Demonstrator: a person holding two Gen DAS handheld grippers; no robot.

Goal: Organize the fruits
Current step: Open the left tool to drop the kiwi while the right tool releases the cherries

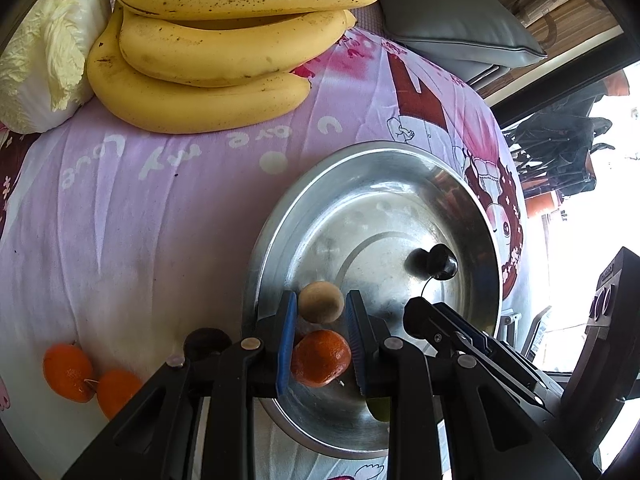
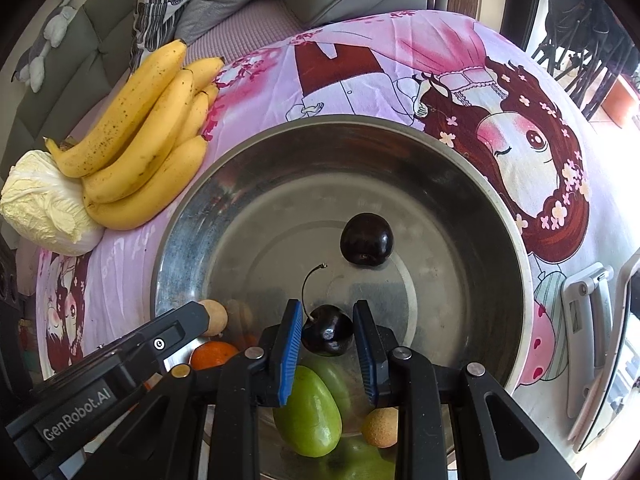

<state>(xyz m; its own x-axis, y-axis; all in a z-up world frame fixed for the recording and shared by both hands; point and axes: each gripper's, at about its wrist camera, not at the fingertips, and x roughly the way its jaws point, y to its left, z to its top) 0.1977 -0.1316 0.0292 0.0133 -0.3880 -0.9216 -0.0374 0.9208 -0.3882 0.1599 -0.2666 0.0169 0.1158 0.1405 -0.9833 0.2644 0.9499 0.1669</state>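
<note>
Covering the whole surface, the pink cloth [image 1: 120, 220] runs out of frame on every side, and the steel bowl [image 2: 460, 184] on it loses its near rim behind both grippers. Bananas [image 2: 140, 152] and a cabbage [image 2: 44, 208] lie beyond the bowl, touching each other. Inside it, a green fruit [image 2: 312, 416] is half hidden under the right gripper [image 2: 328, 320] – what kind I cannot tell. An orange [image 1: 320, 358] rests in the bowl below the left gripper [image 1: 321, 304]; two more oranges [image 1: 68, 372] sit out on the cloth beside a dark fruit [image 1: 208, 344], mostly covered. The right gripper pinches a stemmed cherry [image 2: 327, 330] over the bowl – a loose cherry [image 2: 367, 242] lies just ahead. The left gripper pinches a longan [image 1: 321, 312] over the bowl's near side.
</note>
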